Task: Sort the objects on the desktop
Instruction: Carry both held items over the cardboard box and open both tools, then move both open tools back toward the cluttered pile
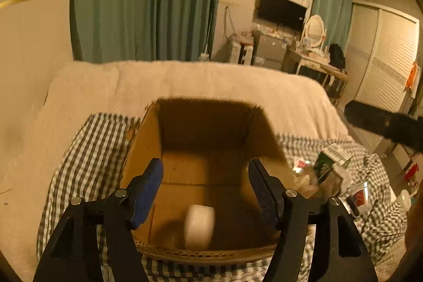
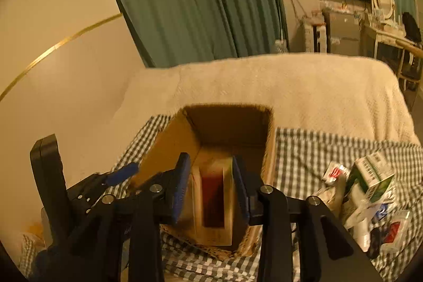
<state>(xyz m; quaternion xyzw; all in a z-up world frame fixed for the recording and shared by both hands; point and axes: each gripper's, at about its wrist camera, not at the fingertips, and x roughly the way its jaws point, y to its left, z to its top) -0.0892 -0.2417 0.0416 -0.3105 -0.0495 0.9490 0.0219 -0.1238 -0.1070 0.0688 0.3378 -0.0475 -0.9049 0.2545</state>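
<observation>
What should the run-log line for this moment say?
left gripper: open, over box | roll: in box | right gripper: shut on small box | pile: beside box

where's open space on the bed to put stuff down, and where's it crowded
Free: the cream blanket behind the cardboard box, and the checked cloth to the box's left. Inside the box, bare floor beyond the white roll. Crowded: the pile of cartons and packets right of the box.
</observation>
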